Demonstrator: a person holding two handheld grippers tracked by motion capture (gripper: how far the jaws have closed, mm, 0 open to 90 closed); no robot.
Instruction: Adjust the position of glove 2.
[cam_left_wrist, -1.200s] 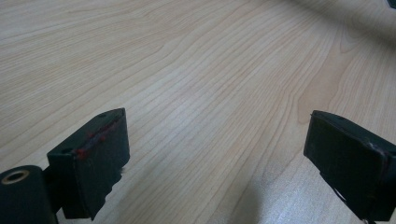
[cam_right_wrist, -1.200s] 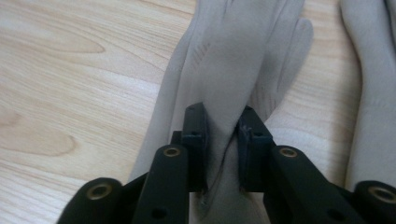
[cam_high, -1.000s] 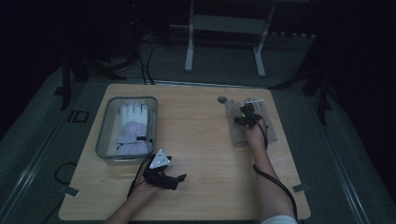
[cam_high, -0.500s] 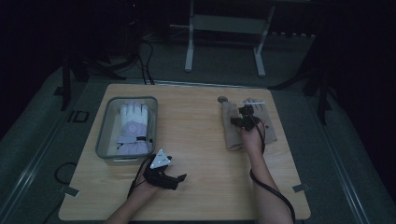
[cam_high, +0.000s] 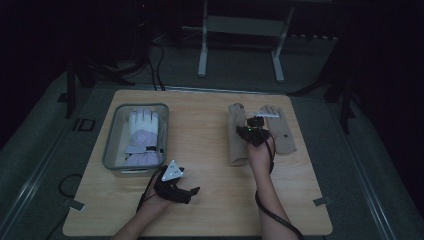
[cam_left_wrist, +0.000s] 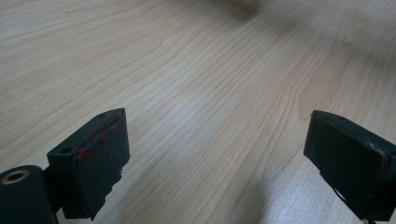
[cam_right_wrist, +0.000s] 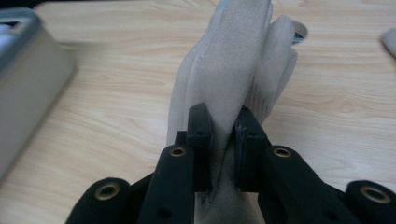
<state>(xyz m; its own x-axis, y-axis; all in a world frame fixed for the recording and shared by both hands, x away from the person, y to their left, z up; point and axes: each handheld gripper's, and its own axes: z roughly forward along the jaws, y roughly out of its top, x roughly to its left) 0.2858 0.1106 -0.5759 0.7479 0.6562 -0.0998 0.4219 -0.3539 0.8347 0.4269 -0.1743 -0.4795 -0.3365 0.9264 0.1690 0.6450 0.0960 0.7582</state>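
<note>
My right gripper (cam_high: 254, 133) is shut on a fold of a beige glove (cam_high: 237, 137), which hangs lifted from the wooden table (cam_high: 210, 200) right of centre. In the right gripper view the jaws (cam_right_wrist: 224, 140) pinch the glove (cam_right_wrist: 233, 56), whose fingers point away from the camera. A second beige glove (cam_high: 283, 131) lies flat just right of it. At the left, a grey bin (cam_high: 112, 145) holds a white and lilac glove (cam_high: 142, 131). My left gripper (cam_high: 176, 188) rests open near the front edge, with bare wood between its jaws (cam_left_wrist: 215, 140).
The bin's wall (cam_right_wrist: 28, 84) stands to the left of the held glove. A small white tag (cam_high: 266, 114) lies near the far gloves. Cables trail from both grippers toward the front edge. Beyond the table stand a metal frame (cam_high: 240, 30) and dark floor.
My right hand has lifted and shifted leftward with the beige glove, pulling it away from the second glove. The left gripper has stayed where it was.
</note>
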